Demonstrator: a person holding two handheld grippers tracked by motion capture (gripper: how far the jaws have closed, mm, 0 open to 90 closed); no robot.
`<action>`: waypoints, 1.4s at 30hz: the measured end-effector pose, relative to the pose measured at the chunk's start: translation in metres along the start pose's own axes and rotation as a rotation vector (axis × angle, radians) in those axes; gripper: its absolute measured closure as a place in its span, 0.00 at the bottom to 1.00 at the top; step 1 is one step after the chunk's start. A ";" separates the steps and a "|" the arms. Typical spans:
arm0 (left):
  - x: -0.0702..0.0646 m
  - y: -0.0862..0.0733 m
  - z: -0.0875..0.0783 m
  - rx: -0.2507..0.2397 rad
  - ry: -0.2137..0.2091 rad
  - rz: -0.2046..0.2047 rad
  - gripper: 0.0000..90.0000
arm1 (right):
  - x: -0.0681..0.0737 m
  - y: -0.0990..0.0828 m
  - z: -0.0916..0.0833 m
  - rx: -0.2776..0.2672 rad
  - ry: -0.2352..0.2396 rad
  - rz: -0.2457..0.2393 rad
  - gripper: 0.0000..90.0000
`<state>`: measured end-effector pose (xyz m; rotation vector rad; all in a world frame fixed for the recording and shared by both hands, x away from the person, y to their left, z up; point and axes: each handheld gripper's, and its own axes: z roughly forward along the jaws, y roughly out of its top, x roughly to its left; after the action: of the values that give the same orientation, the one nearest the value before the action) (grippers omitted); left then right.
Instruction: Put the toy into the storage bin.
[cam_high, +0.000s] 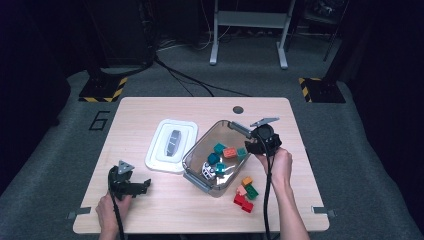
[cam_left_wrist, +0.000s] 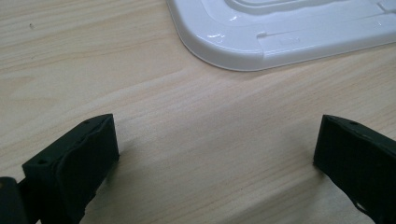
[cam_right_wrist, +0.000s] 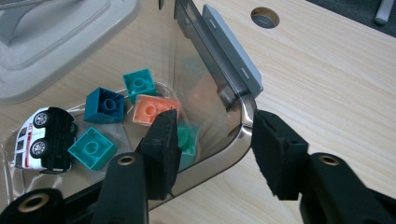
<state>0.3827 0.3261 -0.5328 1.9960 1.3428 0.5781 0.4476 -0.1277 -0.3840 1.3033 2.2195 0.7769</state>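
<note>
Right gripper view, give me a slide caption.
Right gripper open astride the clear bin's rim, above blocks and a toy car.

White lid cut by frame top; green brick (half-hidden) behind jaw

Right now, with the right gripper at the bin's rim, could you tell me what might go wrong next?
1. The right gripper straddles the clear bin's corner wall, one finger inside and one outside; moving sideways could drag or tip the bin.
2. A teal block sits right by the inner finger and may get knocked or jammed against the wall.
3. The loose blocks lie near the table's front edge beside the right forearm, which could sweep them off.
</note>
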 end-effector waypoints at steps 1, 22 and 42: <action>0.000 0.000 0.000 -0.001 0.000 0.000 0.00 | 0.000 0.000 0.000 0.000 0.000 0.007 0.55; 0.000 0.000 0.000 -0.001 0.000 -0.001 0.00 | -0.008 -0.068 -0.036 -0.052 0.181 0.030 0.06; 0.000 0.000 0.000 -0.001 0.000 0.000 0.00 | 0.021 -0.137 0.011 0.070 0.244 -0.020 0.27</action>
<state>0.3827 0.3261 -0.5328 1.9955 1.3424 0.5787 0.3584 -0.1601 -0.4855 1.2756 2.4665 0.8998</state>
